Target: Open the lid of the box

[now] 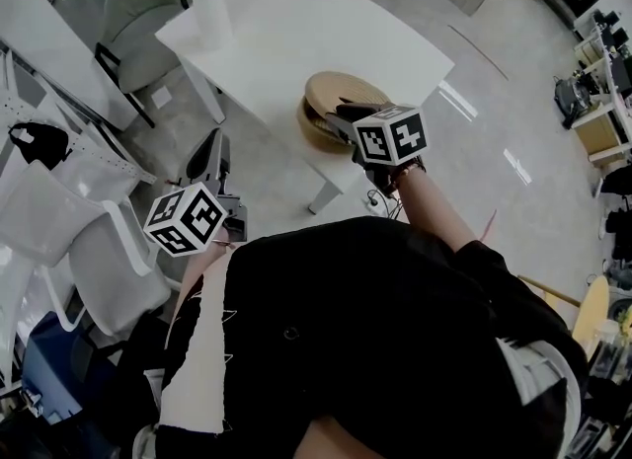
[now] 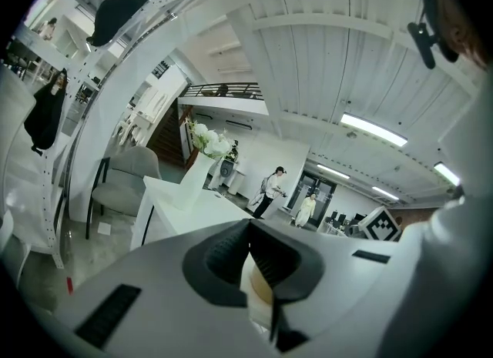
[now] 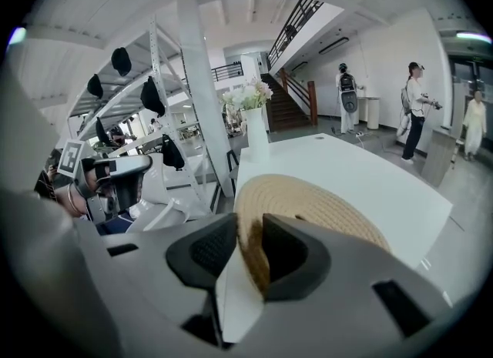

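A round woven box [image 1: 318, 129] with a straw-coloured lid [image 1: 336, 87] sits on the near corner of the white table [image 1: 296, 23]. My right gripper [image 1: 343, 112] reaches it from the near side. In the right gripper view the lid's rim [image 3: 250, 222] stands between the two pads, which close on it, so my right gripper [image 3: 250, 242] is shut on the lid. My left gripper [image 1: 209, 156] hangs off the table's left side, near the person's body. Its pads meet at the tips in the left gripper view, gripper [image 2: 250, 229] shut and holding nothing.
A white vase of flowers [image 1: 209, 13] stands at the table's far left corner. A grey chair [image 1: 133, 33] is beyond it. White chairs and a perforated rack [image 1: 59, 181] crowd the left. Several people stand far off [image 3: 416, 102].
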A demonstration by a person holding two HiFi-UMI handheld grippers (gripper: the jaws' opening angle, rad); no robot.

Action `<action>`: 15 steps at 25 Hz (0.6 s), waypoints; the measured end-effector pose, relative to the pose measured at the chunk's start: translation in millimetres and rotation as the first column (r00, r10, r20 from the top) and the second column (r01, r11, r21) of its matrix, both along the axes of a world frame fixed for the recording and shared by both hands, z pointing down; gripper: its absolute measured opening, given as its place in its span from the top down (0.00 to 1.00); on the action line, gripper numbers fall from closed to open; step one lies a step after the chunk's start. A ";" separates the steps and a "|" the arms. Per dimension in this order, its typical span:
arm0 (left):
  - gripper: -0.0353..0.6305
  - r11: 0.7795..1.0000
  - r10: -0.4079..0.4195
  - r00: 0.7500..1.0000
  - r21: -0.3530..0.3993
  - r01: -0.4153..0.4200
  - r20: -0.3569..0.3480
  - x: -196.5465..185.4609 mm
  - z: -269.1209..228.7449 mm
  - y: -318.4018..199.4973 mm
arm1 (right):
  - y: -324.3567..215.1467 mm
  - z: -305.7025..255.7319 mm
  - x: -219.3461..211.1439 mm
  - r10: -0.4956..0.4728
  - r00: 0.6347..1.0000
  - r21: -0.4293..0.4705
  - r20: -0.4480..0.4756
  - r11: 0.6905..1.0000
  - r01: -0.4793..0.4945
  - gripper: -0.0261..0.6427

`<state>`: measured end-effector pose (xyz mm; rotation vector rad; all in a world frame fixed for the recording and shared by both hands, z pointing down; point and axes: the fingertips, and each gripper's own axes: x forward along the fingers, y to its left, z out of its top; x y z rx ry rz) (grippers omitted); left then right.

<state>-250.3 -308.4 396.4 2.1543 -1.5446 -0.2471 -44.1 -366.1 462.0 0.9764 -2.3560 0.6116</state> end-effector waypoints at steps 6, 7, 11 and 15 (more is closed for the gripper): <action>0.93 1.000 0.006 1.000 -0.008 -0.006 0.007 2.3 1.3 -1.3 | -3.2 -10.5 0.8 0.008 1.000 0.037 0.018 0.999 -0.009 0.81; 0.93 1.000 0.006 1.000 -0.008 -0.006 0.009 2.3 1.2 -2.1 | -4.0 -11.2 1.8 0.014 1.000 0.037 0.023 0.999 -0.015 0.81; 0.93 1.000 0.006 1.000 -0.009 -0.005 0.012 3.9 1.9 -5.4 | -7.2 -15.5 4.1 0.025 0.999 0.044 0.045 0.999 -0.027 0.82; 0.93 1.000 0.014 1.000 -0.012 -0.013 0.014 8.1 2.2 -6.6 | -9.1 -20.4 6.4 0.033 0.998 0.052 0.058 0.998 -0.036 0.83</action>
